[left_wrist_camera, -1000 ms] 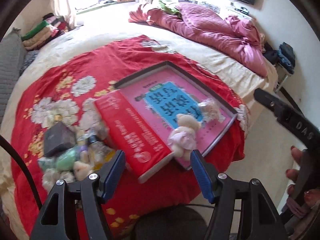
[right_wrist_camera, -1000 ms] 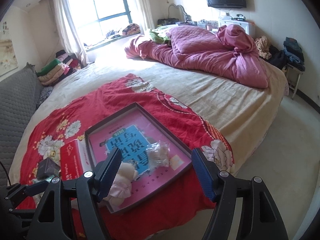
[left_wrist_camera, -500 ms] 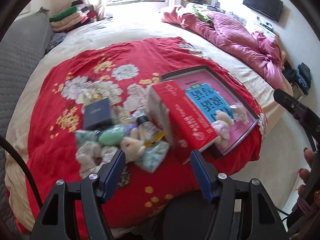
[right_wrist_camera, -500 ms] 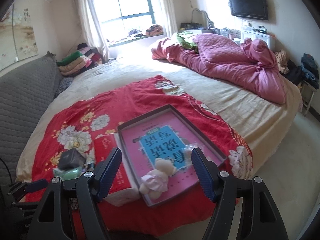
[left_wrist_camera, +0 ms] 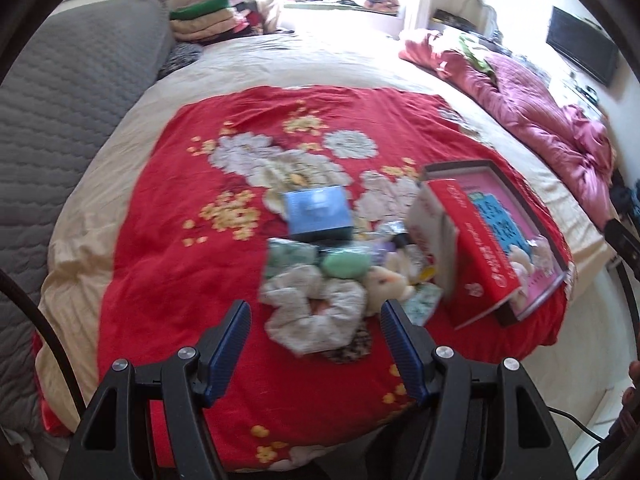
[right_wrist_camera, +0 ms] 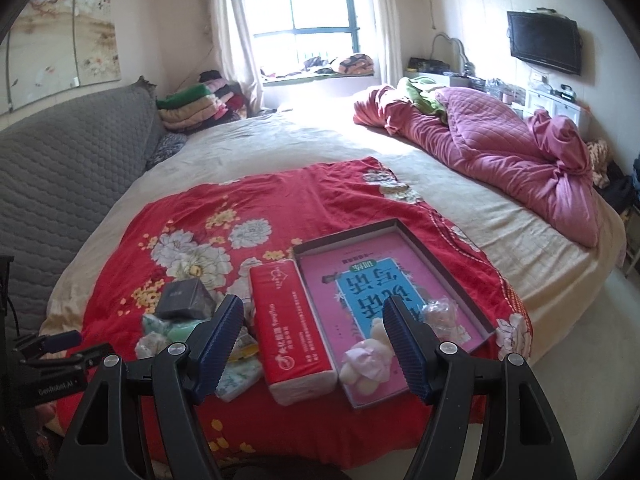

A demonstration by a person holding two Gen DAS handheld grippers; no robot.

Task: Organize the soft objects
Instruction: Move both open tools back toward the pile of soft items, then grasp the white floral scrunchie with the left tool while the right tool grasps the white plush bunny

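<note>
Left gripper apart, empty, above the bed; scrunchie sits dead ahead between its jaws in our left wrist view, at the near edge of the pile, its ring lying flat. Right gripper apart, empty, over tissue pack and tray. Left is nearer: we'd drop straight down.

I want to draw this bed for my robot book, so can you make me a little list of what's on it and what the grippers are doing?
surface: red flowered blanket on a bed
tray: shallow box with pink floor
in tray: small teddy, clear wrapped item
beside tray: red tissue pack, touching its left wall
loose pile: white scrunchie, green soft piece, dark box
left hand-held gripper: open, empty, above scrunchie
right hand-held gripper: open, empty
</note>
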